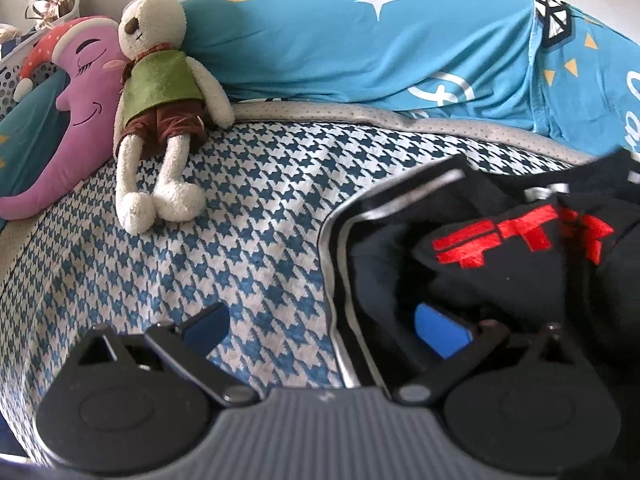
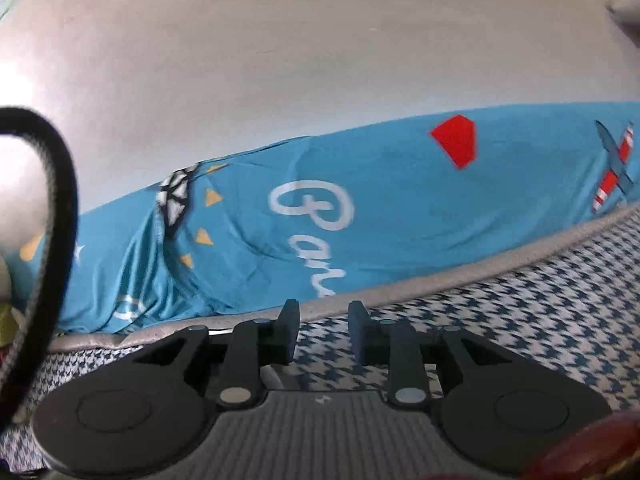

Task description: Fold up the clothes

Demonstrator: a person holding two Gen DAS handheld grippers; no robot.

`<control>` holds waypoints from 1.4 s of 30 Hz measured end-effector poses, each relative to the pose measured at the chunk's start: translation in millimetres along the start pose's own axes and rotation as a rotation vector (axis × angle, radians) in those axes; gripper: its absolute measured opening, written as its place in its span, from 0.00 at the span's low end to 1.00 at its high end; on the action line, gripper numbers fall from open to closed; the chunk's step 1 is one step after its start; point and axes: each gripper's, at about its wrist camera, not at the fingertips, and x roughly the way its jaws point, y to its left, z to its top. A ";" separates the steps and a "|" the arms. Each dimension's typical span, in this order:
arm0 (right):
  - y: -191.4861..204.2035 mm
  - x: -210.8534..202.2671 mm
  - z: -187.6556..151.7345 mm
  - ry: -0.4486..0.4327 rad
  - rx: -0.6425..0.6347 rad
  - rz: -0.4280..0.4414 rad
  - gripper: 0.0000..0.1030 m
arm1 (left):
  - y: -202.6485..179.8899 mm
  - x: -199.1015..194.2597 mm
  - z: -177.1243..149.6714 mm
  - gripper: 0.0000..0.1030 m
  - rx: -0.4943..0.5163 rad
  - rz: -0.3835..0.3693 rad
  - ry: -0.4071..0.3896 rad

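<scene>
The left claw [image 1: 320,328] is wide open at the black garment [image 1: 500,264], whose striped edge runs between its fingers; the right claw [image 2: 323,332], narrow and empty, faces the bed's far edge.

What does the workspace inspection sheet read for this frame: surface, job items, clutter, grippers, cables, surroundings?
Surface: houndstooth bed cover, blue and white.
Job's things: black garment with red lettering, bunched at the right, unfolded.
Clutter: plush rabbit and purple moon pillow at the far left.
Grippers: left gripper jaws wide open, straddling the garment's edge; right gripper jaws open, empty.
Cables: black strap looping at left of the right wrist view; its nature unclear.
Surroundings: blue printed quilt along the back, pale wall behind.
</scene>
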 end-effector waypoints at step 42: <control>-7.5 8.4 -51.3 0.110 -0.126 -0.210 0.08 | -36.9 -7.0 -22.6 1.00 0.093 -0.058 0.018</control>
